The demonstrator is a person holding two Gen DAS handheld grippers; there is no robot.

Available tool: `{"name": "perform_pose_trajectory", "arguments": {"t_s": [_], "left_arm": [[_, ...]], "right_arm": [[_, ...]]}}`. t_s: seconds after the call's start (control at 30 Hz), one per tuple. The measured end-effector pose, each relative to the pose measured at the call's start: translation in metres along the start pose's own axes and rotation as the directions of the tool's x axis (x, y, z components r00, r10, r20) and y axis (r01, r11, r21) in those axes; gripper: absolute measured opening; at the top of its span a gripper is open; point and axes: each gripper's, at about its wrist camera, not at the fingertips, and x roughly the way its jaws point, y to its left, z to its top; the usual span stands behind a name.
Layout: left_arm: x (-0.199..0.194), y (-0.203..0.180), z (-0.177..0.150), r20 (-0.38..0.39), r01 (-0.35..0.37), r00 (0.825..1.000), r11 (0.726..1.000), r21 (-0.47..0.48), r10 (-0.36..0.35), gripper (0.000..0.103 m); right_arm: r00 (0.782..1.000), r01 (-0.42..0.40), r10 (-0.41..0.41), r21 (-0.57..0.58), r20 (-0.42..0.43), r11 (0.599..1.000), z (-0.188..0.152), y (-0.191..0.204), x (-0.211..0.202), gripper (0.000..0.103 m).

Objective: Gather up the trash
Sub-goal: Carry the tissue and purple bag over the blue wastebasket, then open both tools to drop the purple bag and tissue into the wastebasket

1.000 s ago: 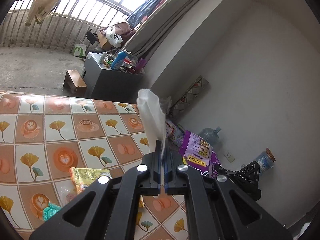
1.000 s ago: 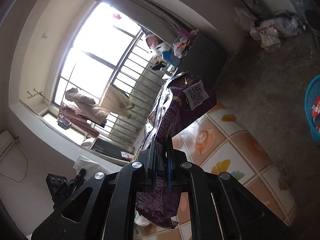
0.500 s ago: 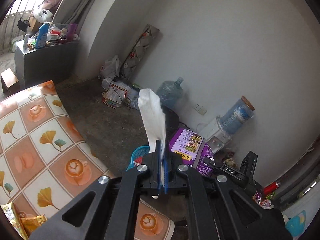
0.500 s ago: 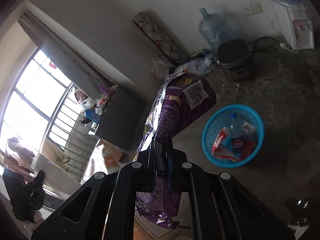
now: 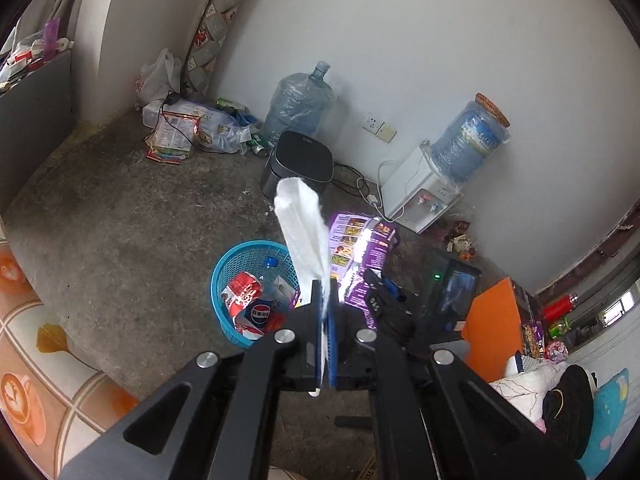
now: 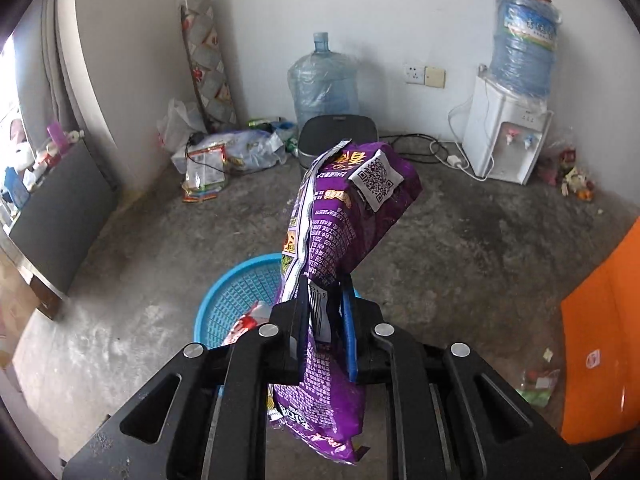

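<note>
Now, left fingers: the left gripper (image 5: 325,312) is clamped tight on a white tissue (image 5: 303,232) that sticks up past the tips.
Right fingers: the right gripper (image 6: 325,304) is opening; the purple snack bag (image 6: 340,216) hangs between the parted jaws.
Basket: the blue basket (image 6: 236,292) sits on the concrete floor (image 6: 480,248) below both grippers, holding a bottle (image 5: 262,308) and wrappers.

Black claw (image 6: 324,316) frame, silver screws, blue finger pads (image 6: 347,332).
</note>
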Motion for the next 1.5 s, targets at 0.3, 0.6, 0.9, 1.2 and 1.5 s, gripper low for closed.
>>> {"name": "perform_pose_trajectory", "arguments": {"t_s": [0.3, 0.6, 0.9, 1.2, 1.5], "left_arm": [[0.049, 0.015, 0.007, -0.066, -0.023, 0.998, 1.0, -0.01, 0.023, 0.002], [0.165, 0.009, 0.016, -0.178, -0.095, 0.978, 0.993, 0.074, 0.107, 0.004], [0.192, 0.034, 0.02, -0.206, -0.118, 0.973, 0.991, -0.057, 0.104, 0.041], [0.058, 0.031, 0.044, -0.045, -0.147, 0.988, 0.988, 0.056, 0.149, 0.042], [-0.109, 0.046, 0.02, 0.252, -0.333, 0.92, 0.938, 0.098, 0.301, 0.075]], "right_arm": [[0.985, -0.067, 0.079, 0.083, -0.156, 0.994, -0.024, -0.012, 0.054, 0.056], [0.975, -0.138, 0.201, 0.457, -0.092, 0.879, -0.026, -0.083, 0.005, 0.056], [0.969, -0.15, 0.221, 0.449, -0.11, 0.881, -0.028, -0.081, 0.005, 0.056], [0.959, -0.226, 0.273, 0.38, -0.072, 0.897, -0.022, -0.054, -0.011, 0.056], [0.939, -0.345, 0.337, 0.213, 0.074, 0.914, 0.002, -0.012, -0.068, 0.063]]}}
